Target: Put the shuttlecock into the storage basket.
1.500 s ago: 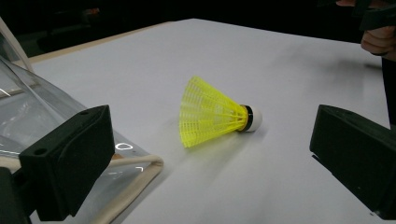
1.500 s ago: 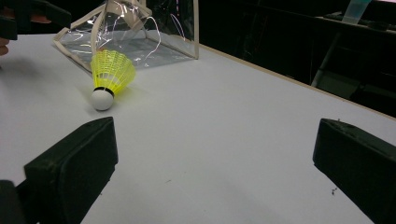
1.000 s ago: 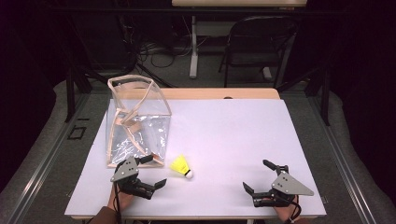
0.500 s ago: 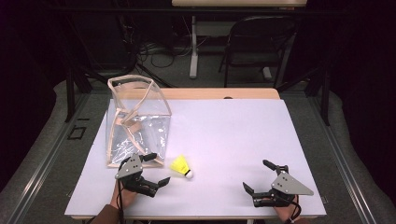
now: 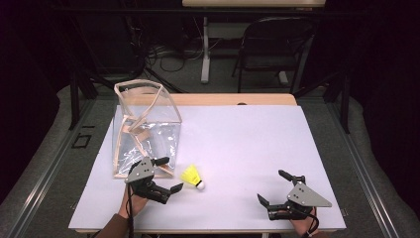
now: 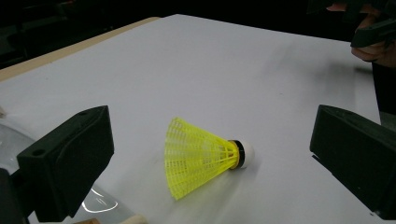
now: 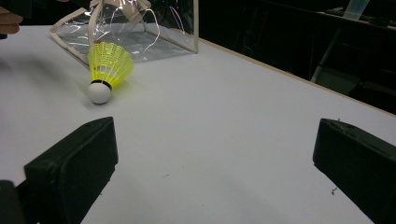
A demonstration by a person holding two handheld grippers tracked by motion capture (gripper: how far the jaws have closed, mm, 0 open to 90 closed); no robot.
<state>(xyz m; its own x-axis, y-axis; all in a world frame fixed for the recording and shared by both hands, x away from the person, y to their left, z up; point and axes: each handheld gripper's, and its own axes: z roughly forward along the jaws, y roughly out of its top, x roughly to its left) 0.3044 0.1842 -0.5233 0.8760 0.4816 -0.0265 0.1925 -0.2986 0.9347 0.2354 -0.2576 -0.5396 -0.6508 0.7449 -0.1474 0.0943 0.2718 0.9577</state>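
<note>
A yellow shuttlecock (image 5: 192, 176) with a white cork tip lies on its side on the white table top (image 5: 237, 144). A clear plastic bag with tan trim (image 5: 143, 130) stands open just behind and to its left. My left gripper (image 5: 169, 174) is open and faces the shuttlecock from the left, a short way off. In the left gripper view the shuttlecock (image 6: 203, 156) lies between and beyond the wide-apart jaws. My right gripper (image 5: 273, 187) is open at the front right, with nothing between its fingers. From there the shuttlecock (image 7: 108, 68) and bag (image 7: 135, 28) show far off.
The table's wooden far edge (image 5: 233, 99) runs behind the white sheet. A folding chair (image 5: 270, 47), a stand and cables sit on the dark floor beyond. Bare white surface stretches between the two grippers and toward the back right.
My left gripper has edged forward and right, closer to the shuttlecock. The right gripper, shuttlecock and bag have stayed put.
</note>
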